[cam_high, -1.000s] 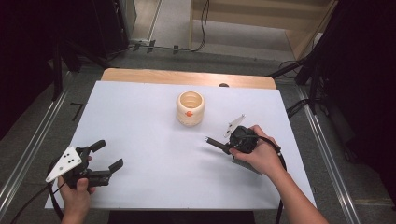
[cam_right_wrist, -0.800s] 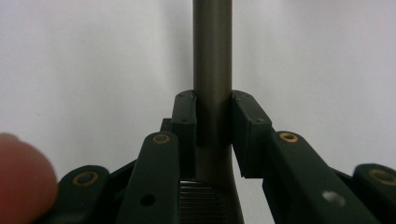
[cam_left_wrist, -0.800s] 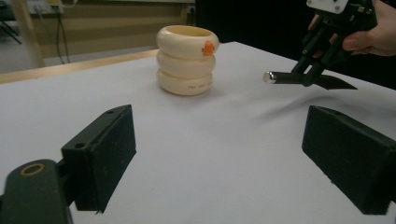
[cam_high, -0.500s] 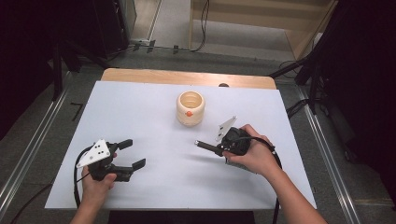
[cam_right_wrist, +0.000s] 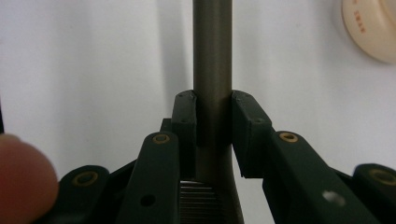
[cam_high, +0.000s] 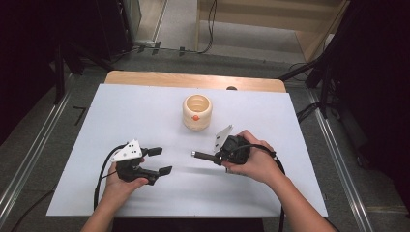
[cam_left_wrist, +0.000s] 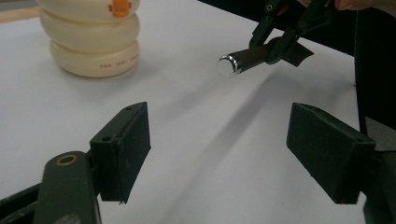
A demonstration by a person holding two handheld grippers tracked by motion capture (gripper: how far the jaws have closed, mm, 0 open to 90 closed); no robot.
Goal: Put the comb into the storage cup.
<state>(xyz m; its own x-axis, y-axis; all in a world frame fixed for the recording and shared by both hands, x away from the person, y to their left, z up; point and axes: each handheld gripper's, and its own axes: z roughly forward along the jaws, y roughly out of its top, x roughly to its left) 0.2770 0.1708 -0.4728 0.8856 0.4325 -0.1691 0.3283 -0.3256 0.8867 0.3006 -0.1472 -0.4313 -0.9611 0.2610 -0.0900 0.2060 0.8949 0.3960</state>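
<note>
Between the pads of your right gripper [cam_high: 209, 157] sits a dark metal rod [cam_high: 202, 155], pinched firmly on both sides; in the right gripper view the rod [cam_right_wrist: 212, 56] runs straight out ahead of the gripper [cam_right_wrist: 213, 122], with the two pads pressed against it and a threaded stretch of it showing low down behind them. From above, the rod sticks out sideways from that gripper toward your left one, held clear above the white surface [cam_high: 145, 108].

Your left gripper [cam_high: 159, 160] is spread wide with nothing between its pads. It rests low over the surface, and its opening faces the rod. In the left gripper view [cam_left_wrist: 219, 154] the shiny round end of the rod [cam_left_wrist: 229, 65] hangs ahead of the open gap and slightly above it, near but well short of the pads, with its shadow falling across the surface below.

Beyond both grippers, farther from you, stands a cream ribbed cup [cam_high: 197, 112] with a small orange mark on its side. It is well apart from the rod and from either gripper. In the left gripper view the cup [cam_left_wrist: 93, 42] sits ahead and off to the left side.
</note>
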